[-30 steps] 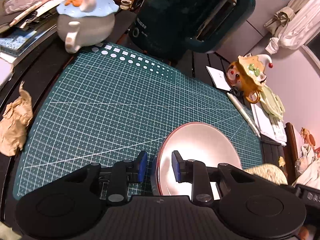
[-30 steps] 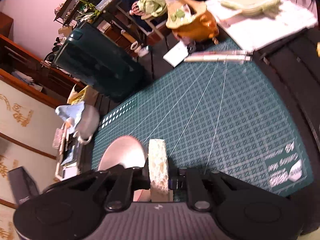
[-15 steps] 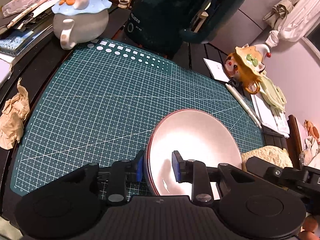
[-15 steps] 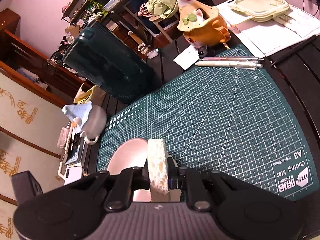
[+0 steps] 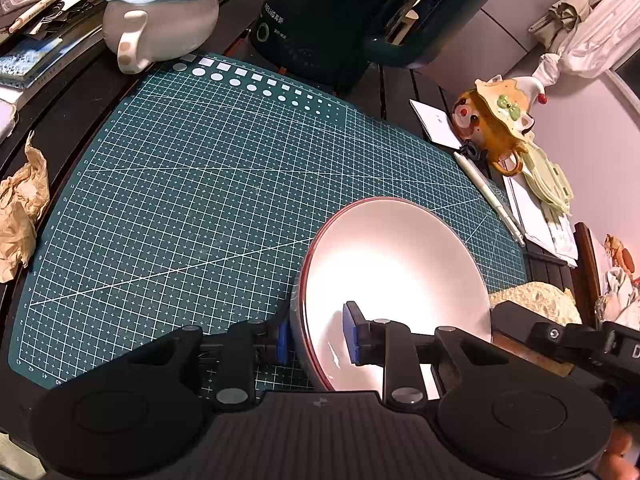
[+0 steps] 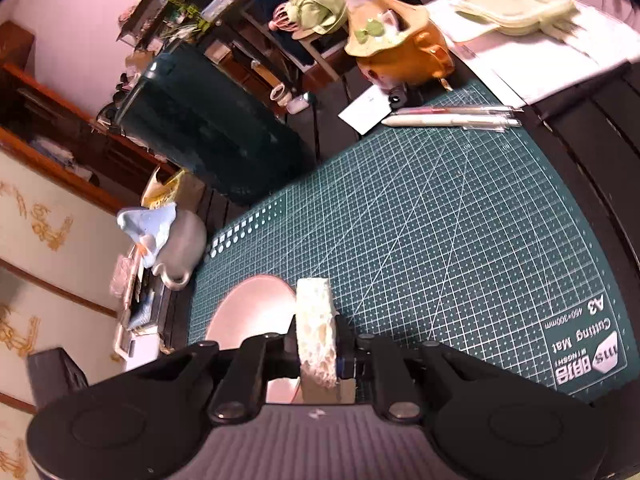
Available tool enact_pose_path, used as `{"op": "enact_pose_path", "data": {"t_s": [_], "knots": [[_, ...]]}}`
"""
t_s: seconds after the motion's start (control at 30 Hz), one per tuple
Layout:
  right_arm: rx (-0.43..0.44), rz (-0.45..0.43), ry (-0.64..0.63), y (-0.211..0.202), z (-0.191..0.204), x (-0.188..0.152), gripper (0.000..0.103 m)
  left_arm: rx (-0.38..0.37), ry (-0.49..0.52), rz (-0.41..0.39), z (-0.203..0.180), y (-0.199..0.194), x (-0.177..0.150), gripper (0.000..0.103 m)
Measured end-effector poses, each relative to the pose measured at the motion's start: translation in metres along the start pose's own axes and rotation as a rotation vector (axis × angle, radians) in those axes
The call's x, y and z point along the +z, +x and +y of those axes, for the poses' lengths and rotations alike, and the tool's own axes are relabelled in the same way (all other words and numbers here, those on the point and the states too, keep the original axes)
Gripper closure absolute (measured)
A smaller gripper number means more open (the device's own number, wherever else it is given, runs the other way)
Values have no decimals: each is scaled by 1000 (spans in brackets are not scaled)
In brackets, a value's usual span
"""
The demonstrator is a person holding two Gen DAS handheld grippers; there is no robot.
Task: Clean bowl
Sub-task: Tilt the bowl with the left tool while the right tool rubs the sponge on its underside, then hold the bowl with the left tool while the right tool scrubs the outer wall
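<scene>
A bowl [image 5: 400,264], white inside with a dark red rim, stands tilted over the green cutting mat [image 5: 192,184]. My left gripper [image 5: 316,338] is shut on its near left rim, one blue pad [image 5: 282,343] outside the wall and the other inside. Just right of the bowl is a pale, porous sponge [image 5: 532,296], held by my right gripper. In the right wrist view my right gripper [image 6: 320,356] is shut on that sponge [image 6: 314,328], which stands on edge. The bowl [image 6: 252,312] lies just left of it, partly hidden by the fingers.
A dark green appliance [image 5: 360,12] and a grey teapot with a blue lid [image 5: 160,20] stand at the mat's far side. An orange figurine pot [image 5: 496,120], pens [image 6: 452,116] and papers lie to the right. Crumpled brown paper [image 5: 20,208] sits at the left.
The bowl has tipped up toward the left wrist camera and fills more of that view. The sponge in the right gripper has come in beside the bowl's right rim.
</scene>
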State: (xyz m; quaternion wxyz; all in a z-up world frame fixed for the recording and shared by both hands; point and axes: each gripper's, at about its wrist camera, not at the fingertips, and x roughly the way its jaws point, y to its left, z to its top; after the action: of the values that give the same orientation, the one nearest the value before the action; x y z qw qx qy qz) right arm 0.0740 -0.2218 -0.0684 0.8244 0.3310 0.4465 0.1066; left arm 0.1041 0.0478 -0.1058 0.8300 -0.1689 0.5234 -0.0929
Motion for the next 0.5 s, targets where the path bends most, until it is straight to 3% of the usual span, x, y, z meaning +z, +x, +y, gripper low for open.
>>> {"op": "enact_pose_path", "data": {"t_s": [0.1, 0.27, 0.43, 0.5], "knots": [[32, -36, -11, -9, 4, 2, 90, -3, -4, 0, 0, 1, 1, 77], [-4, 19, 15, 5, -1, -2, 90, -7, -7, -1, 0, 0, 1, 77], [39, -38, -9, -10, 5, 3, 90, -16, -19, 0, 3, 1, 1, 77], [10, -3, -4, 0, 3, 1, 90, -16, -17, -2, 4, 2, 1, 77]]}}
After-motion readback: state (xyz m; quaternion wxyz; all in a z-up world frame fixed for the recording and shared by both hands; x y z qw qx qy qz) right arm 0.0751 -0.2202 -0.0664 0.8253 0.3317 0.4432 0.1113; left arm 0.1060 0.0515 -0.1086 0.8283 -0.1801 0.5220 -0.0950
